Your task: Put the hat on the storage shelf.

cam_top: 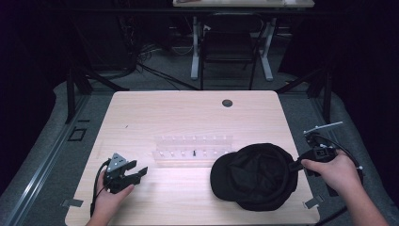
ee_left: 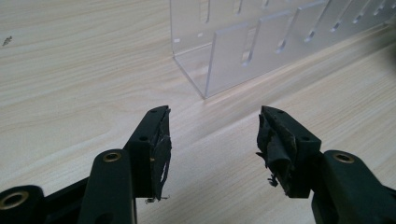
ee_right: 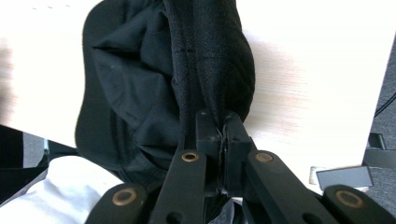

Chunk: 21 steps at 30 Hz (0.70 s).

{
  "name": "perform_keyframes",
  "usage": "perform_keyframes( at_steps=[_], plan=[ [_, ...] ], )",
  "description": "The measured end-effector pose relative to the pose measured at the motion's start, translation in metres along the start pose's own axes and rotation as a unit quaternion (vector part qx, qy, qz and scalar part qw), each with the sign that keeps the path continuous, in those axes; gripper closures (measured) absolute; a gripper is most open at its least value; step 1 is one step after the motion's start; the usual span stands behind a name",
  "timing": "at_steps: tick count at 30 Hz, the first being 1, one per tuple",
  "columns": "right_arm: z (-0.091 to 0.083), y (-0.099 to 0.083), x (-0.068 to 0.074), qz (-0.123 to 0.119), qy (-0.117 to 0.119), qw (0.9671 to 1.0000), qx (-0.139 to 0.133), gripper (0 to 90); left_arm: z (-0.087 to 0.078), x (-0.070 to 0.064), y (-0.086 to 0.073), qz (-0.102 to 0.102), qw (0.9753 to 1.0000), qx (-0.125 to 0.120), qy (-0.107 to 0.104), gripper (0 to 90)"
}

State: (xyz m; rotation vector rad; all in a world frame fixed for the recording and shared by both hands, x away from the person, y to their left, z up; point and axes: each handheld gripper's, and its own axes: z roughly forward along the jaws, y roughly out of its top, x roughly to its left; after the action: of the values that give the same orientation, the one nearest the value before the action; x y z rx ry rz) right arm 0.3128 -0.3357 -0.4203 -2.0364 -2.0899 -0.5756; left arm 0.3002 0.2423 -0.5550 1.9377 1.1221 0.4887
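Now the right gripper (cam_top: 297, 164) pinches the rim of the cap (cam_top: 256, 175), which lies at the table's (cam_top: 188, 113) four o'clock. At eight o'clock the left gripper (cam_top: 136, 173) is spread, near the rack (cam_top: 193, 150).

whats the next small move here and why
Probably bring the open left hand-held gripper across to the near-left rim of the black fabric cap. The right hand-held gripper is clamped on the cap's right edge, the cap lies upside down on the light wooden table, and the left one holds nothing.
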Motion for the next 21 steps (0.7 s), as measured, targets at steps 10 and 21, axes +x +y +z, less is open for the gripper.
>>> perform_keyframes(
  at_steps=[10,21],
  plan=[
    [-0.012,0.007,0.02,-0.017,0.012,0.9996,0.021,88.2,0.0,0.0,0.0,-0.001,1.0,-0.001,-0.001,44.7],
    [-0.023,0.015,0.044,-0.009,0.037,0.9992,0.016,88.2,-0.001,0.001,0.0,-0.001,1.0,-0.002,-0.001,44.7]
  ],
)
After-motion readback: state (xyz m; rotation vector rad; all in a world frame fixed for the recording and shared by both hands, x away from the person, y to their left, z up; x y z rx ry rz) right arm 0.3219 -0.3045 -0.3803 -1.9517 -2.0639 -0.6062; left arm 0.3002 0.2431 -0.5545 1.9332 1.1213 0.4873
